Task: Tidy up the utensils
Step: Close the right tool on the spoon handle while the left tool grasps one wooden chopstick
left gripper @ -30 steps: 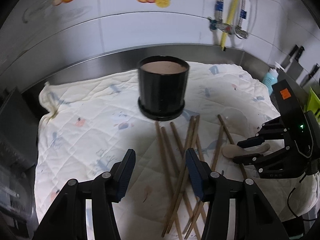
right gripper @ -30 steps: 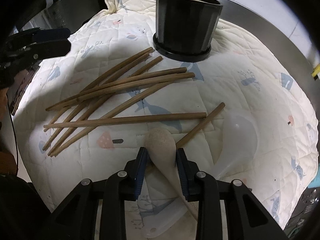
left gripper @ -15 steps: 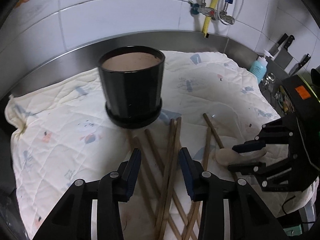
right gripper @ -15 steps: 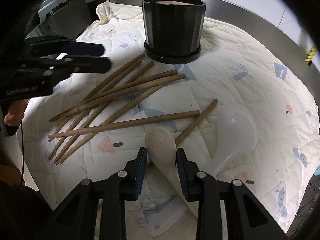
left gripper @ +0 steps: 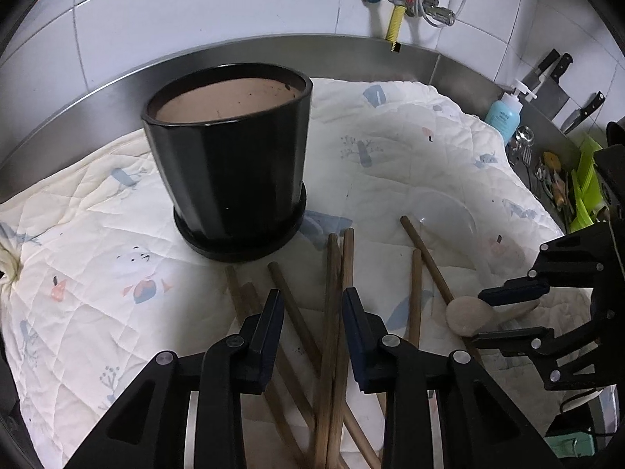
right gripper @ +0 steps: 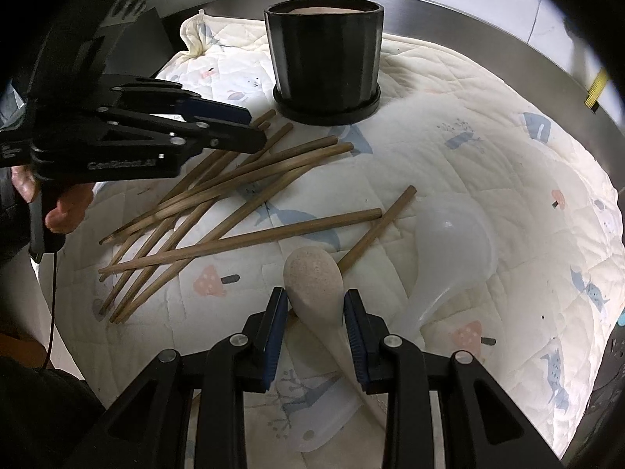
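Lying fanned on the white quilted cloth (right gripper: 468, 164) just in front of the round black ceramic pot (right gripper: 324, 54), brown wooden chopsticks (right gripper: 250, 179) pass between the left gripper (left gripper: 312, 308), whose jaws are closing, not yet pressing. Beside them, the right gripper (right gripper: 314, 312) clamps a pale beige spoon (right gripper: 312, 285).

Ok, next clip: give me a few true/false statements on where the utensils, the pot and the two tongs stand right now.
1. The right tongs grip the beige spoon. True.
2. The chopsticks already stand in the black pot. False: they lie scattered on the quilted cloth.
3. The left tongs are closing over the chopsticks. True.
4. The translucent ladle lies left of the beige spoon in the right wrist view. False: it lies to its right.
5. The black pot lies tipped over. False: it stands upright.
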A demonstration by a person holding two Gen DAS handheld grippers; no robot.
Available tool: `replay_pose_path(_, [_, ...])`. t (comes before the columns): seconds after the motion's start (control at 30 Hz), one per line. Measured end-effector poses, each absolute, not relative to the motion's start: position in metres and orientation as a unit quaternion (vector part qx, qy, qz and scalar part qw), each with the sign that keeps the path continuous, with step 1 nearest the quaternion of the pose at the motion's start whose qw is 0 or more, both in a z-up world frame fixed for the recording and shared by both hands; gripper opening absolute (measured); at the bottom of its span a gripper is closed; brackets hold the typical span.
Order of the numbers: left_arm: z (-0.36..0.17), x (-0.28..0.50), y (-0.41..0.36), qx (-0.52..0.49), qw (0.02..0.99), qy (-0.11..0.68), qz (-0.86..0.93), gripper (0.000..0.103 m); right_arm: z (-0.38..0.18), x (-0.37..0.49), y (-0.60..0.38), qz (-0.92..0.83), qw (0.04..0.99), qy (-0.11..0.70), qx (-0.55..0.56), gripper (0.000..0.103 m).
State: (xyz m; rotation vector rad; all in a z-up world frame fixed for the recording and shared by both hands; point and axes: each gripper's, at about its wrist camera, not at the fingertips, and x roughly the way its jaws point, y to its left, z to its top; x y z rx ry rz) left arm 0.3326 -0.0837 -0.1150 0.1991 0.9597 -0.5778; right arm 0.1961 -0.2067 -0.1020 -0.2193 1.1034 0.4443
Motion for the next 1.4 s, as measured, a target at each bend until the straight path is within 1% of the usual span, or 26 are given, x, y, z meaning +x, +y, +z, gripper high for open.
replay_pose_path(0.17, [-0.122,0.338,-0.089,0.101,0.841,0.458,-0.271,0.033,-0.102,0.195,-0.206,0.208,0.823,0.519,-0.097,0.034])
replay_pose_path(0.37, [-0.130,0.341,-0.096,0.106,0.836,0.461,-0.277,0.027,-0.103,0.195,-0.208,0.208,0.824,0.519,-0.090,0.034])
replay_pose_path(0.57, [-0.133,0.339,-0.103,0.118,0.835,0.455,-0.286,0.025,-0.103,0.196,-0.208,0.207,0.824,0.520,-0.089,0.034])
replay_pose_path(0.77, [-0.135,0.343,-0.108,0.123,0.826,0.461,-0.302,0.022,-0.105,0.197,-0.209,0.206,0.824,0.520,-0.087,0.034])
replay_pose_path(0.87, [-0.141,0.344,-0.113,0.133,0.819,0.468,-0.305,0.015,-0.105,0.197,-0.209,0.205,0.824,0.521,-0.088,0.034])
replay_pose_path(0.97, [-0.147,0.347,-0.116,0.132,0.816,0.474,-0.303,0.013,-0.104,0.197,-0.210,0.205,0.825,0.520,-0.086,0.034])
replay_pose_path(1.4, [-0.149,0.357,-0.120,0.115,0.807,0.492,-0.305,0.012,-0.106,0.199,-0.211,0.194,0.824,0.527,-0.079,0.034])
